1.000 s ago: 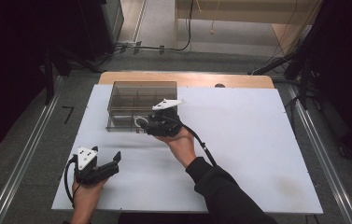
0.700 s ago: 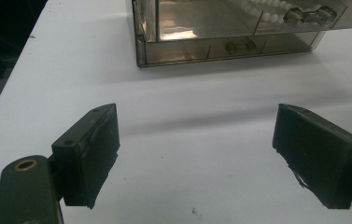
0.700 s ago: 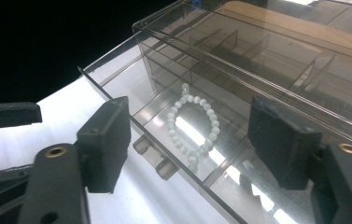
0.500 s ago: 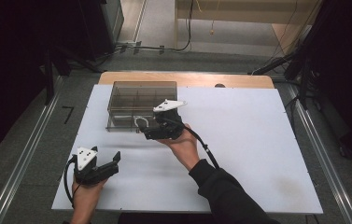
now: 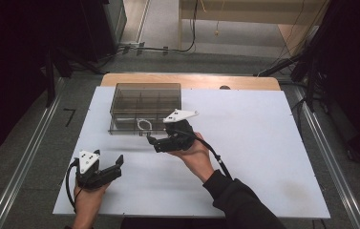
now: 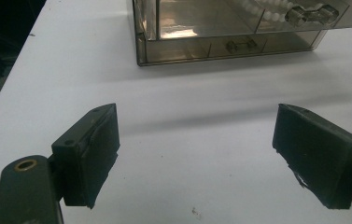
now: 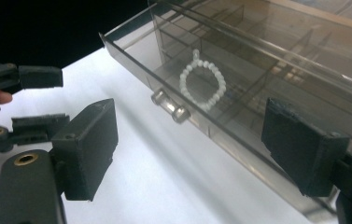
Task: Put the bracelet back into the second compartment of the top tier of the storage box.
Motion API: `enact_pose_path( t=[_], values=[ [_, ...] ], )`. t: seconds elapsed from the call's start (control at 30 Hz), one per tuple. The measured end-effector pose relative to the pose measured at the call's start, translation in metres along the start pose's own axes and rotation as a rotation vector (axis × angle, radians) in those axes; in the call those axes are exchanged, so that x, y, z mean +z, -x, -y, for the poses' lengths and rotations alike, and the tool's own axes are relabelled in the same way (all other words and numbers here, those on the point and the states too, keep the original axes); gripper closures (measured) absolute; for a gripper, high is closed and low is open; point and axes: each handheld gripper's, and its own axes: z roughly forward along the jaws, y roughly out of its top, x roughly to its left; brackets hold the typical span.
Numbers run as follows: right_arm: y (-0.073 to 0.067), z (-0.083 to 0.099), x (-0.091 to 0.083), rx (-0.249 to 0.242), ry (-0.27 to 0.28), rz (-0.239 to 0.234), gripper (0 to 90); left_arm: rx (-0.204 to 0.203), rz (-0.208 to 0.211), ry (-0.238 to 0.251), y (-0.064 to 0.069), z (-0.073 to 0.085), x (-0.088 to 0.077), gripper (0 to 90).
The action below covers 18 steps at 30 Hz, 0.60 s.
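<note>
A smoky clear compartment box (image 5: 144,106) stands at the back left of the white table top (image 5: 263,143). A white bead ring (image 5: 143,125) lies in its front row, also seen as the bead ring (image 7: 202,86) behind a small clear knob (image 7: 170,106) on the box front (image 7: 239,126). My right gripper (image 5: 153,143) hovers just in front of the box. Its jaws have just been opening and stand wide, nothing between them (image 7: 190,140). My left gripper (image 5: 117,166) rests near the front left, open and empty (image 6: 197,140), facing the box (image 6: 229,28).
A wooden strip (image 5: 192,81) runs behind the white top. Metal rails (image 5: 20,167) flank the table on the floor. Dark stands and cables (image 5: 282,62) sit beyond the far edge. Bare white surface spreads to the right of the right hand.
The right gripper has drawn back from the box front toward the person, and its jaws have spread. The bead ring now lies uncovered in the box. The left gripper has stayed put.
</note>
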Motion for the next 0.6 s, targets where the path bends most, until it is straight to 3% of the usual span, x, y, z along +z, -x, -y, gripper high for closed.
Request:
enact_pose_path(
  t=[0.6],
  values=[
    [0.011,0.037,-0.03,0.017,-0.021,-0.006,17.1,-0.001,0.0,-0.004,0.0,0.0,0.0,15.3]
  ],
)
